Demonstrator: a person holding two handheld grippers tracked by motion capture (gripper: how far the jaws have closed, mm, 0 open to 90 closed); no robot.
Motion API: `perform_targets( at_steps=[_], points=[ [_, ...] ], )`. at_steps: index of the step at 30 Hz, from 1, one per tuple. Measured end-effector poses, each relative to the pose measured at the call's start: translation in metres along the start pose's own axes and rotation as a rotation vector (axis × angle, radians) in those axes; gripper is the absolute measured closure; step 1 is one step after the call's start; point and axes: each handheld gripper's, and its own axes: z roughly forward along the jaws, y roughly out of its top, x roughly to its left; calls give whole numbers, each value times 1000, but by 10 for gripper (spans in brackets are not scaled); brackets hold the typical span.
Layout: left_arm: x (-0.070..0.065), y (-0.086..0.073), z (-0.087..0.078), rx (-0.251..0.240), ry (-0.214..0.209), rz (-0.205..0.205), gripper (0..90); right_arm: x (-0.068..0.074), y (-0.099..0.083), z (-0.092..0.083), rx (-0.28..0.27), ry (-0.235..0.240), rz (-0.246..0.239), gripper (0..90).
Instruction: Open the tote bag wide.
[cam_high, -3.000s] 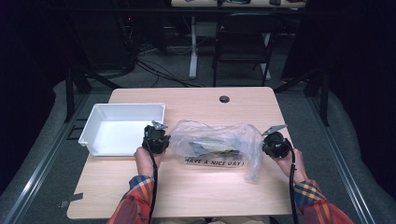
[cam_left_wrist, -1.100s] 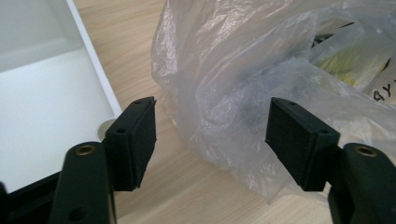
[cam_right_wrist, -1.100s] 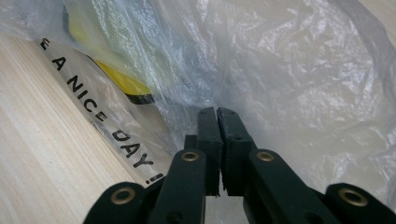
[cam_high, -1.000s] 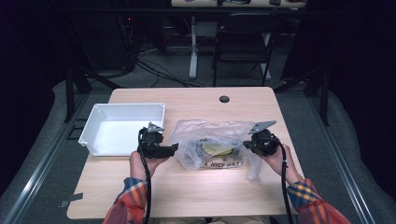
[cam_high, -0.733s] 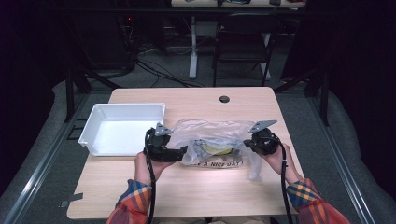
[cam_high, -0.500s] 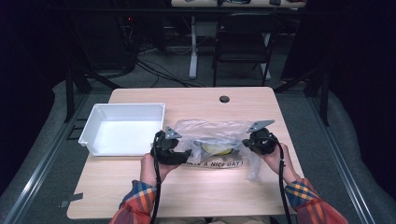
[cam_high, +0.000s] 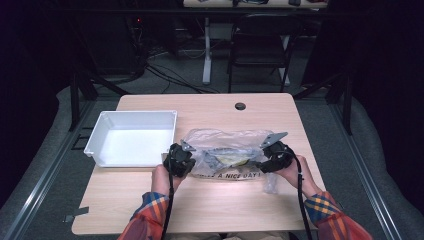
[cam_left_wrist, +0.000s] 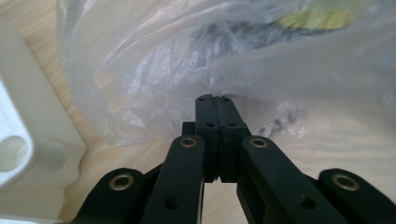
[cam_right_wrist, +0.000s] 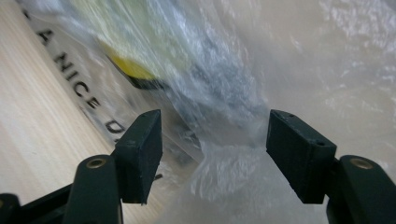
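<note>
Left gripper (cam_left_wrist: 215, 100) just clenched on a fold of the clear crinkled plastic bag (cam_high: 226, 155) lying on the pale wooden worktop (cam_high: 210, 200) — right gripper (cam_right_wrist: 214, 135) just released, jaws straddling film — seemingly a handover of the grip.

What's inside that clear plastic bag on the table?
Through the plastic bag something yellow shows, with a dark part against it. The crinkled film blurs and covers the rest, so what it is, and whether more lies inside, cannot be told.
</note>
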Motion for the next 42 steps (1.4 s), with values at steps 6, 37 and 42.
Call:
perform_targets(
  at_steps=[6,37,42],
  points=[
    [12,-4,4,5,39,-31,898,-3,-3,6,11,-11,29,654],
    [32,-1,-59,-133,-29,-161,397,-13,-11,2,-19,7,133,900],
    [14,12,-69,-196,-41,-133,340,-13,-11,2,-28,-1,134,900]
  ],
)
